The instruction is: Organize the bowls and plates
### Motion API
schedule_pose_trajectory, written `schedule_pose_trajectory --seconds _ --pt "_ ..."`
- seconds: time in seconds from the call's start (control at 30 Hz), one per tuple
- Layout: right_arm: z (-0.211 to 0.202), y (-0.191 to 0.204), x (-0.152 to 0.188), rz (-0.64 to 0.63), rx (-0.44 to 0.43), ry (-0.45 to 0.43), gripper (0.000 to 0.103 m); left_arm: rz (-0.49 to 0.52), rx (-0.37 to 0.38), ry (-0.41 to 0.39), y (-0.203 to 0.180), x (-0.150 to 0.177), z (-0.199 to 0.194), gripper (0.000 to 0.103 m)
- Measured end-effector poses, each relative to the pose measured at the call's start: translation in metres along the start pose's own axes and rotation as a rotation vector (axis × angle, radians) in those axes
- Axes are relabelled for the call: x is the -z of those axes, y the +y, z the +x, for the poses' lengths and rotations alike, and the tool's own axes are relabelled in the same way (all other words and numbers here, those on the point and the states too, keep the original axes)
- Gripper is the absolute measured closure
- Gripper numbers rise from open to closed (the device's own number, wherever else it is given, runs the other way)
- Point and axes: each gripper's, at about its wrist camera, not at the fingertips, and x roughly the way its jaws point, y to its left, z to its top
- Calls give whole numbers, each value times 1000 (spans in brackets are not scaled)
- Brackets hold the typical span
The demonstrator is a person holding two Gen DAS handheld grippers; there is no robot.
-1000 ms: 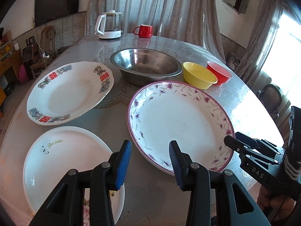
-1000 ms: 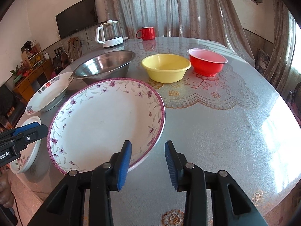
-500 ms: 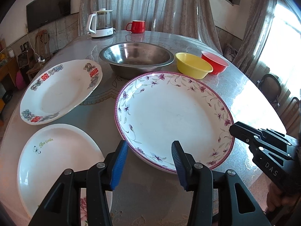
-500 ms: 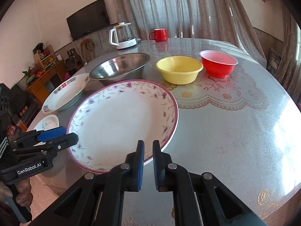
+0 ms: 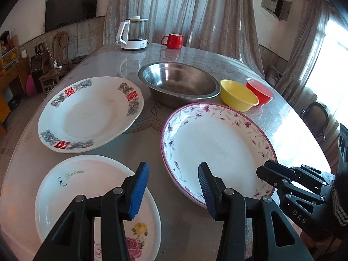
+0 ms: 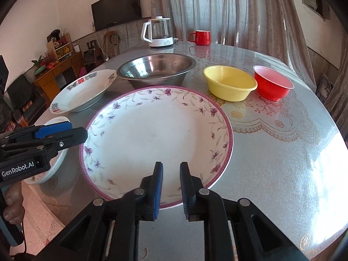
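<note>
Though pinched together on nothing, hangs directly over the near rim of the purple-flowered plate [image 6: 156,130]: right claw [image 6: 171,184]. Left claw [image 5: 173,187], apart and empty, off that plate's left edge, above the rose plate [image 5: 87,191]. Steel bowl [image 6: 155,69] farther back on the counter [image 6: 282,152].

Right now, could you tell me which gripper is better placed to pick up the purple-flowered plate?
The right gripper: it sits over the purple-flowered plate's near rim, though its jaws are nearly shut and must reopen. The left gripper is open but hangs above the gap between that plate and the rose plate.
</note>
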Motion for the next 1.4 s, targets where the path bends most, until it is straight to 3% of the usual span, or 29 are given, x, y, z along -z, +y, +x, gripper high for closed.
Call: schedule_pose_trajectory --seconds 0.17,0.57,0.8,1.07,1.4 --pt "5 6 -12 -16 -34 -1 82 -22 -28 -16 20 -8 -5 55" --pt "37 51 -67 -31 -278 17 76 -179 -85 -29 107 -28 -14 55" --pt "70 85 -100 -39 -363 50 73 -253 -179 -73 163 -42 -16 50" --pt "113 104 -127 -27 -340 117 71 -344 -166 -63 220 -61 7 52" --pt "146 113 -136 -31 -297 165 69 -300 -68 3 231 -80 51 59"
